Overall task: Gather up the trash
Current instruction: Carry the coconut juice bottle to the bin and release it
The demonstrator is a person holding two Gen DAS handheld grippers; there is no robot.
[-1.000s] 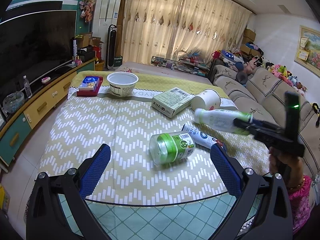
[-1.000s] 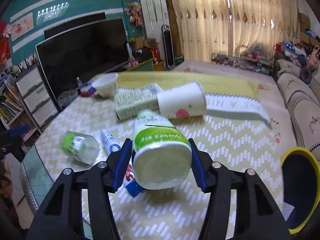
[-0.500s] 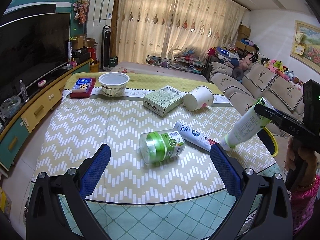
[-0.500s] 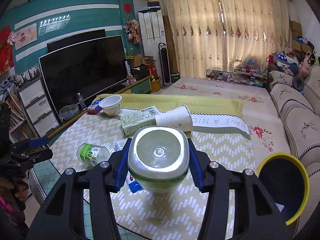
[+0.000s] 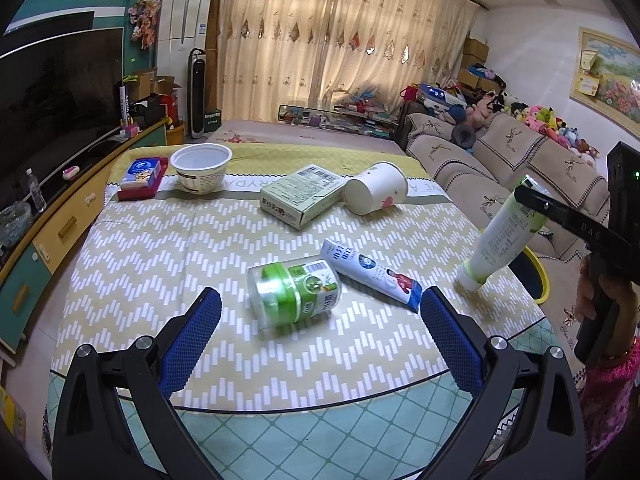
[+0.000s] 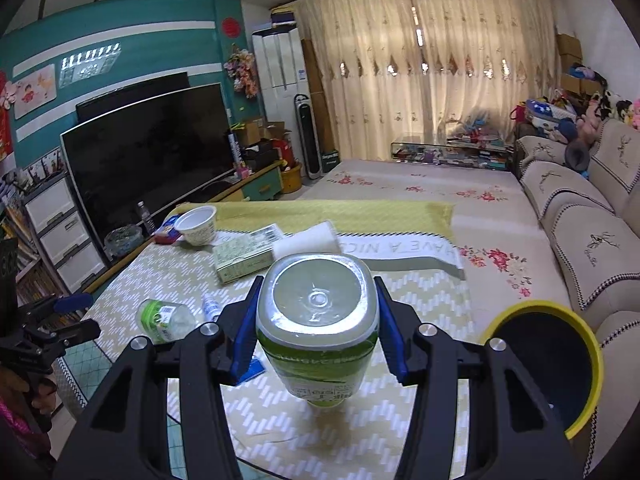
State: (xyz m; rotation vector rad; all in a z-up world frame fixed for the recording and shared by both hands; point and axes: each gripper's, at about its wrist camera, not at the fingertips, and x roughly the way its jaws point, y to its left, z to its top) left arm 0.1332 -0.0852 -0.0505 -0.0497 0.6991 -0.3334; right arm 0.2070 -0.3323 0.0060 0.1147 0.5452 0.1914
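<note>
Right gripper (image 6: 318,332), black with blue pads, clamped on a white plastic bottle with a green label (image 6: 318,320), held cap-down, bottom toward the lens at frame centre. Just right of it, at lower right, a round bin with a yellow rim and dark inside (image 6: 560,312), on the floor beside a beige sofa (image 6: 580,216).

Left gripper (image 5: 320,332), low in its own frame, jaws spread wide with nothing between them, poised above a table under a yellow-and-white zigzag cloth (image 5: 160,248). Lying at centre, a clear plastic jar with a green lid (image 5: 294,294) on its side; touching it on the right, a white-and-blue tube (image 5: 370,274). Farther up: a pale green cardboard box (image 5: 302,196), a white paper cup on its side (image 5: 376,188), a white upright bowl (image 5: 201,166), and a small blue-and-red box (image 5: 142,178) at upper left.
</note>
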